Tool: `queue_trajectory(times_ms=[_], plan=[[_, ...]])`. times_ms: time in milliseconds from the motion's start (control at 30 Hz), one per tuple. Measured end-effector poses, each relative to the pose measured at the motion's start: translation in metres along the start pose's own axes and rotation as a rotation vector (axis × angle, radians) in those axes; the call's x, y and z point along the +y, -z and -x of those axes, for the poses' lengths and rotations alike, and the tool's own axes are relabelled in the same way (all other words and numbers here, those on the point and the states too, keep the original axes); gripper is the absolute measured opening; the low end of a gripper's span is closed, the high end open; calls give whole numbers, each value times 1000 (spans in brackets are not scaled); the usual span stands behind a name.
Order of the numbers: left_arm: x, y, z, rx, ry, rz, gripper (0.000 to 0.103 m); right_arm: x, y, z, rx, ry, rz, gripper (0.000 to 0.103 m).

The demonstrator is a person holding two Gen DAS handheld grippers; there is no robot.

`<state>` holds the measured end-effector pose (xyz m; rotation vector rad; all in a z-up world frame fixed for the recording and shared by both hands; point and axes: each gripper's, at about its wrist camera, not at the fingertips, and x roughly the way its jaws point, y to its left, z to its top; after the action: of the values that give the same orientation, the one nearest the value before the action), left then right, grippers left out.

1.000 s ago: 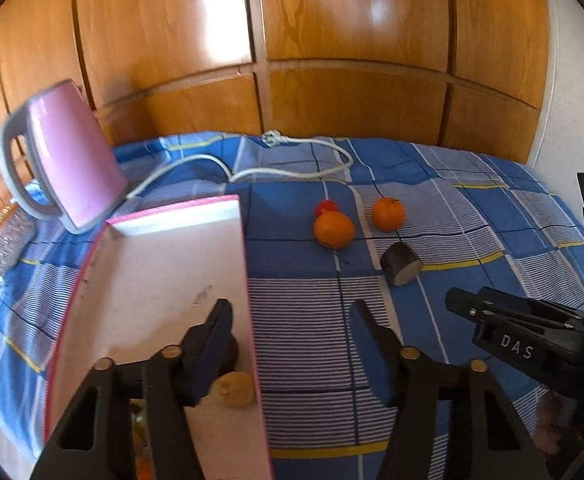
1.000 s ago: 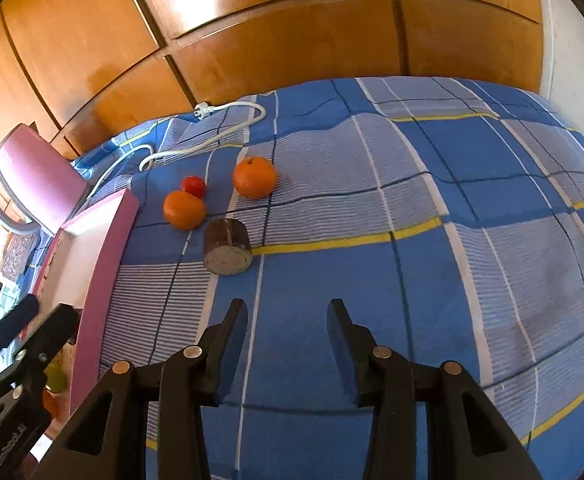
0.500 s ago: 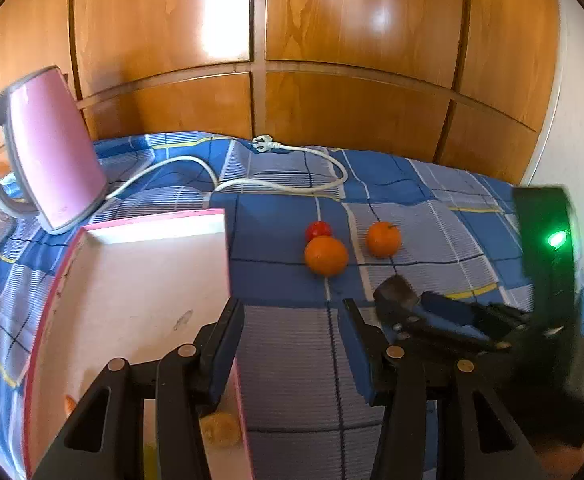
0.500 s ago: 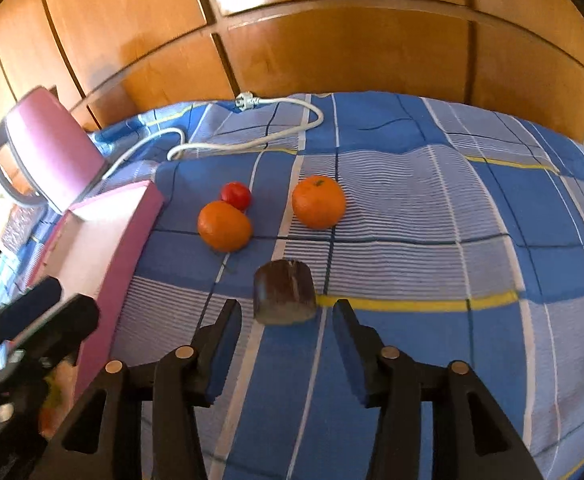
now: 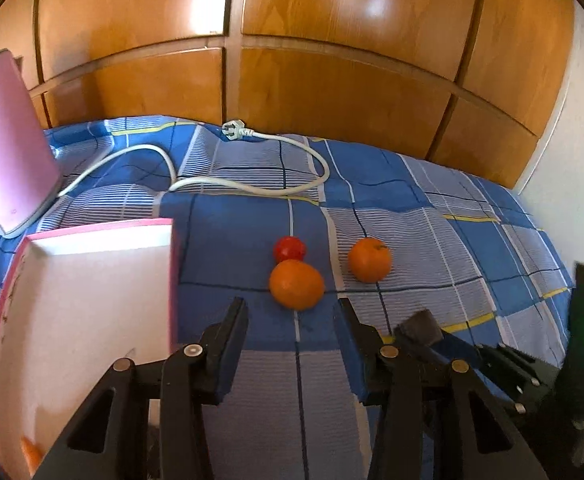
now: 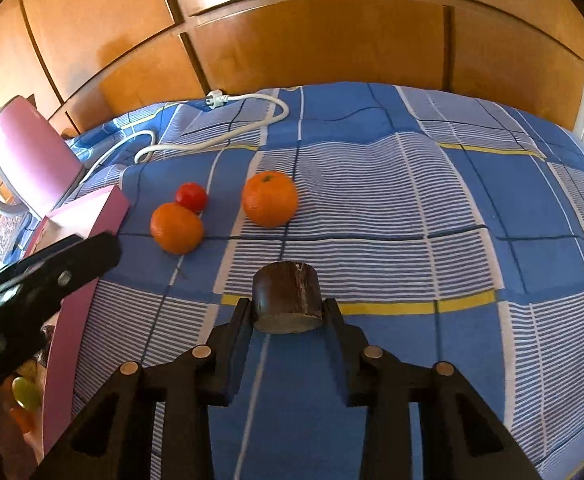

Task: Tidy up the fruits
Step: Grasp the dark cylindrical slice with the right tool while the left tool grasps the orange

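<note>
The right gripper [image 6: 287, 314] has just closed its jaws onto the dark brown cut piece of fruit [image 6: 285, 298], gripping it from both sides where it lies on the blue checked bed cover [image 6: 472, 208]. The left gripper [image 5: 294, 334] has been narrowing its jaws, yet nothing sits between them; the nearer orange [image 5: 296, 285] lies just beyond its tips. Touching that orange is a small red fruit [image 5: 289, 249], and a second orange [image 5: 370, 260] sits near them. The pink-edged box [image 5: 91, 300] beside them already holds a few pieces. So, by my reading, four fruits remain to be boxed.
</note>
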<state>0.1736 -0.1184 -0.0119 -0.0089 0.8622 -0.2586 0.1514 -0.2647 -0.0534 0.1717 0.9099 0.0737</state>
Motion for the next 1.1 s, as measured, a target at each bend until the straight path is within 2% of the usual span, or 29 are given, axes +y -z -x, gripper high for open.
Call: queue_trajectory(times_ms=[167, 400, 500, 767, 1100], plan=[[-3, -9, -21, 34, 17, 17, 45, -4, -1, -2, -10, -12, -1, 35], [-6, -15, -48, 82, 2, 21, 45, -6, -3, -3, -22, -22, 2, 35], [-4, -14, -56, 91, 3, 32, 39, -6, -4, -4, -23, -17, 7, 35], [-8, 1, -43, 72, 3, 3, 37, -9, -3, -2, -11, -36, 1, 35], [-30, 57, -4, 75, 38, -50, 36, -29, 22, 25, 13, -33, -46, 35]])
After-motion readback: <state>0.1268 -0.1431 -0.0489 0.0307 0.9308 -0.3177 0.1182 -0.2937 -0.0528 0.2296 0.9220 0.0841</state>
